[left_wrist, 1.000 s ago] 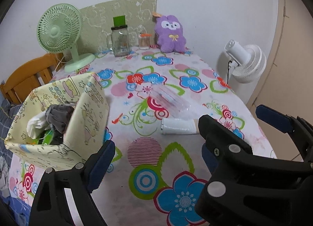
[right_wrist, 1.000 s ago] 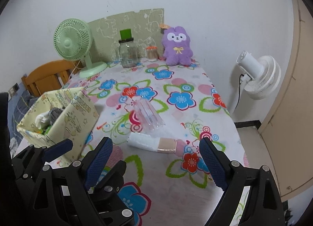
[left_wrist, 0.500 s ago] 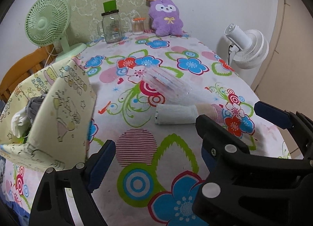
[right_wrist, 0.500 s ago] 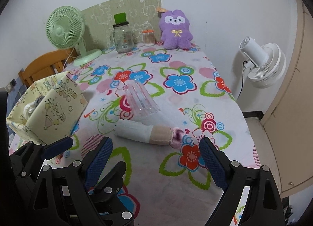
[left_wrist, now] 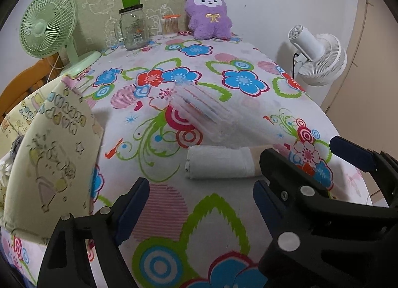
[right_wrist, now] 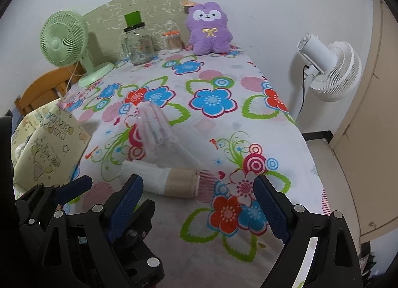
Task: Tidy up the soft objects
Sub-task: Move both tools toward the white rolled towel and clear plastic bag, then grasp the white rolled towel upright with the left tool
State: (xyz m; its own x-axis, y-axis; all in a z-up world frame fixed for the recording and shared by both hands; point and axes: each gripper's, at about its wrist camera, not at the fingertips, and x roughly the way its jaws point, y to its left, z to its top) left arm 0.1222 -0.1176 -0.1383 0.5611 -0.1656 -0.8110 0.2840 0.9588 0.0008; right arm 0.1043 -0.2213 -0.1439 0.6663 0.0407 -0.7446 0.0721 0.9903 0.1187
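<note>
A rolled cloth [left_wrist: 219, 166], white with a beige end, lies on the flowered tablecloth [left_wrist: 174, 213] just beyond both grippers; it also shows in the right wrist view as the rolled cloth [right_wrist: 159, 178]. My left gripper [left_wrist: 196, 201] hovers short of it, its jaws closing with nothing between them. My right gripper [right_wrist: 199, 205] stands open and empty, close beside the left one. A yellow patterned fabric box [left_wrist: 49, 143] at the left holds grey and white cloths. A purple plush [left_wrist: 209, 16] sits at the table's far end.
A clear plastic case [left_wrist: 199, 111] lies just behind the roll. A green fan [left_wrist: 47, 29], a glass jar [left_wrist: 133, 29] and a small jar of swabs [left_wrist: 170, 25] stand at the back. A white fan [left_wrist: 318, 61] stands off the table's right edge. A wooden chair [right_wrist: 42, 91] is at left.
Both grippers have come forward and down toward the table. The rolled cloth now lies nearer the fingertips, and the fabric box has slid toward the left edge of view.
</note>
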